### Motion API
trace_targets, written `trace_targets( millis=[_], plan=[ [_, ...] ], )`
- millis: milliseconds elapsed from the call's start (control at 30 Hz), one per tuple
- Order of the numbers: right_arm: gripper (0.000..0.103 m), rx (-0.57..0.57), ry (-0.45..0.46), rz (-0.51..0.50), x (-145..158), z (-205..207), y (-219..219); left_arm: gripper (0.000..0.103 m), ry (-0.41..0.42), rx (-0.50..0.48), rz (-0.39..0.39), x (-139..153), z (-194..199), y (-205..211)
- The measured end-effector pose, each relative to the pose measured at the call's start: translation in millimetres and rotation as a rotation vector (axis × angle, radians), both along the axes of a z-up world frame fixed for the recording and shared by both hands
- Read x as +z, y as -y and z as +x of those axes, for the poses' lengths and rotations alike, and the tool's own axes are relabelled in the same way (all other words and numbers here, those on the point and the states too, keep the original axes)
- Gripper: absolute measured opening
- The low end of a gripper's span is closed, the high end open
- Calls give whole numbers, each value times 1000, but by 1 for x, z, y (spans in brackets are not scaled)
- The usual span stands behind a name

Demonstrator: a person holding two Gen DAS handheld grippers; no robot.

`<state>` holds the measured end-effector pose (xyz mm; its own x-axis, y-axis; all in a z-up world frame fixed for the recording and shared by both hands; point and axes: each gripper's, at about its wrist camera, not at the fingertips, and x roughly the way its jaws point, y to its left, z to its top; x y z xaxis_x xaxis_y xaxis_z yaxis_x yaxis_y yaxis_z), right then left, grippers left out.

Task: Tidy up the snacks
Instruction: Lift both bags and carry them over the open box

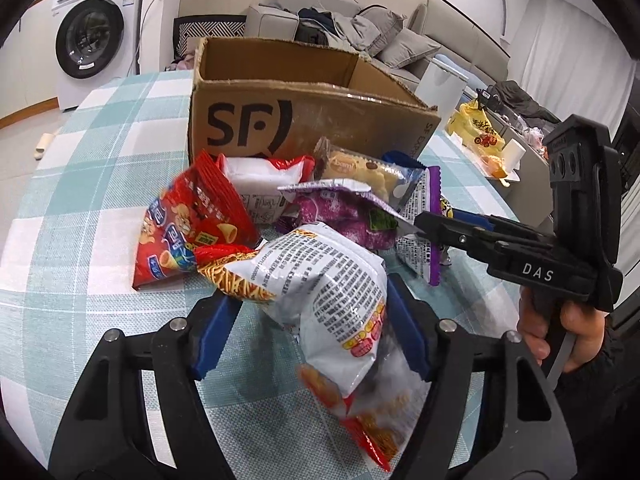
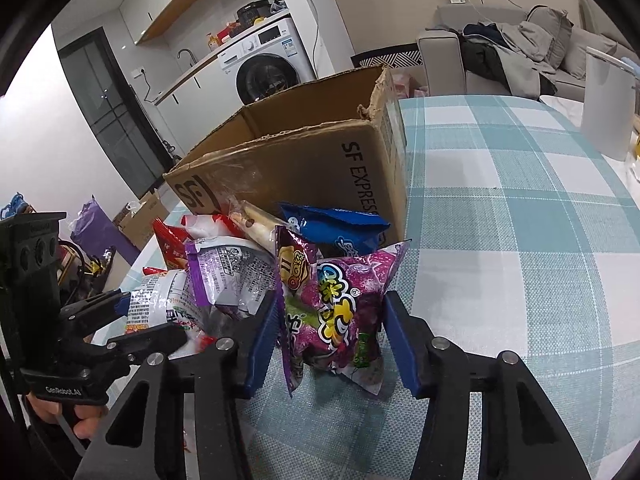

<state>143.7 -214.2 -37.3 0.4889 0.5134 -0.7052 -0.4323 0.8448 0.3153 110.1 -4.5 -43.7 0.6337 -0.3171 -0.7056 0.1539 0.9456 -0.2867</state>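
Note:
An open SF cardboard box (image 1: 320,120) (image 2: 304,168) stands on the checked tablecloth (image 2: 500,220). Several snack bags are heaped in front of it. My left gripper (image 1: 310,296) is shut on a white and orange noodle snack bag (image 1: 332,280), with its blue pads against both sides. My right gripper (image 2: 331,304) is shut on a purple snack bag (image 2: 340,308); in the left wrist view the right gripper (image 1: 420,228) reaches in from the right. The left gripper (image 2: 152,316) shows at the left of the right wrist view. A red bag (image 1: 188,224), a biscuit packet (image 1: 360,172) and a blue bag (image 2: 336,224) lie loose.
A white cylinder container (image 2: 604,108) (image 1: 440,84) stands at the table's far right, with a yellow bag (image 1: 476,128) beyond it. A washing machine (image 1: 88,36) and a sofa (image 1: 360,28) are behind the table. A hand (image 1: 560,332) holds the right gripper's handle.

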Motion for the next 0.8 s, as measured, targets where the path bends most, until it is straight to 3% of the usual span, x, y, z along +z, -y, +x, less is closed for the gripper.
trace_targets(
  millis=[800],
  plan=[
    [51, -20, 73, 71, 38, -18, 19, 67, 90, -6, -23, 31, -19, -10]
  ],
)
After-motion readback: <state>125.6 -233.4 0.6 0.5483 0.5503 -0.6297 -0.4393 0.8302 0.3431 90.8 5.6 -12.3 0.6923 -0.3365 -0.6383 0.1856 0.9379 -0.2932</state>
